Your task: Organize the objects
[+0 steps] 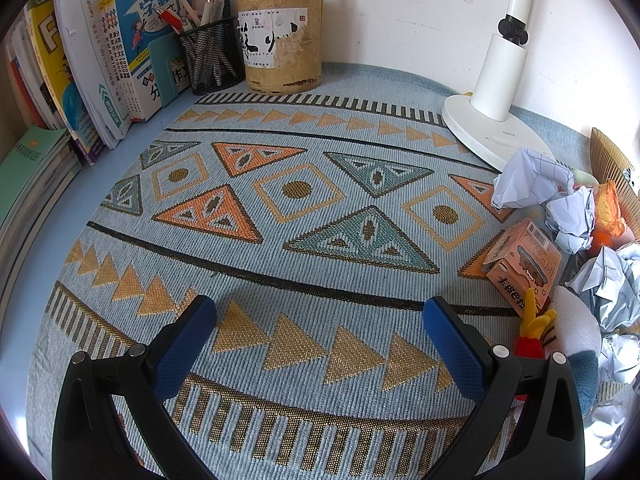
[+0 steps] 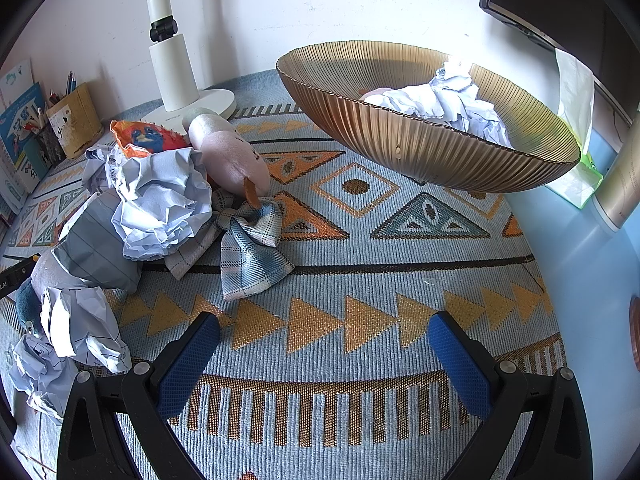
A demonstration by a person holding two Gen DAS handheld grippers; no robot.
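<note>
In the left wrist view, the left claw [image 1: 320, 320] hangs over the patterned mat [image 1: 304, 216] with its blue pads wide apart and nothing between them; the mat ahead of it lies bare up to the far wall. Along the left edge stand books [image 1: 120, 52], then a mesh pen cup [image 1: 212, 56] and a round pen holder [image 1: 284, 42] touching the back wall. The lamp base [image 1: 492, 132] sits at the far right, and crumpled paper [image 1: 532, 180], a small carton [image 1: 524, 260] and a soft toy [image 1: 568, 332] crowd the right edge. In the right wrist view, the right claw [image 2: 324, 332] is likewise spread and empty over open mat. A heap of paper balls [image 2: 160, 208], a pink plush [image 2: 232, 156] and a checked cloth [image 2: 252, 248] fills the left side, while the ribbed bowl [image 2: 420, 148], holding more paper [image 2: 452, 100], sits far right near the mat's edge, beside a tissue pack [image 2: 576, 120].
</note>
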